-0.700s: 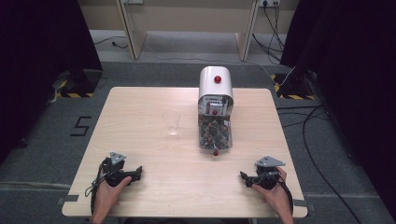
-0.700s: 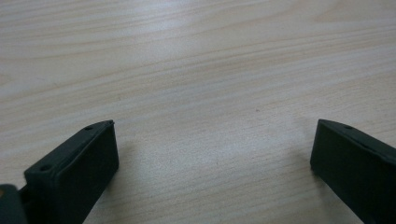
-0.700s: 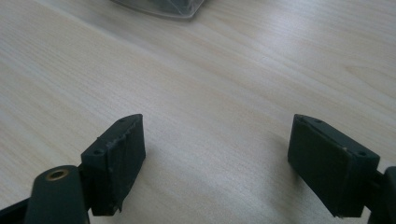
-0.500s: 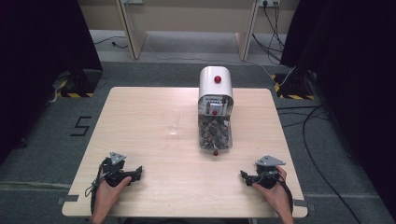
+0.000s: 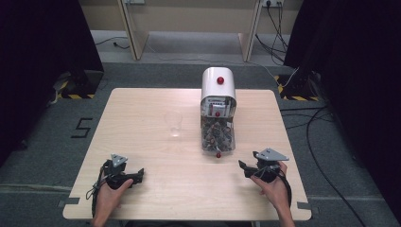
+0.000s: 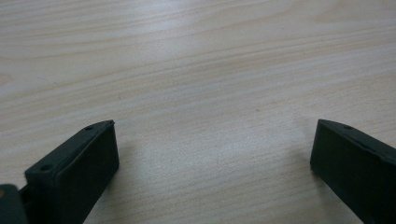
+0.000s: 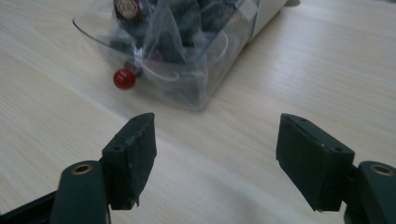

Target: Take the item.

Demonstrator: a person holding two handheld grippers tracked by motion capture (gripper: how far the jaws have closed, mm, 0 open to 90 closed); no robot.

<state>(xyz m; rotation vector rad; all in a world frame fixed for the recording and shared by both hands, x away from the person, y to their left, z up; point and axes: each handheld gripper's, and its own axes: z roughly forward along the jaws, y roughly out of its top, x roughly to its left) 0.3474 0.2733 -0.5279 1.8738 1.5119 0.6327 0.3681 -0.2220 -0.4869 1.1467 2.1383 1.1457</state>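
Both tools rest on the worktop (image 5: 142, 109), left tool (image 5: 138, 175) and right tool (image 5: 242, 165) with jaws apart, empty. Dispenser (image 5: 218, 116) and clear cup (image 5: 174, 124) stand untouched mid-worktop; no work evidently begun.

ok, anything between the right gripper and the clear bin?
Nothing: bare tabletop runs from the open right gripper to the clear bin in the right gripper view. High view agrees.

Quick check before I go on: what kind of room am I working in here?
Probably a lab or recording studio, not a home: black curtains flank a lone wooden table, cables trail across grey carpet, and hazard-striped tape marks the floor.
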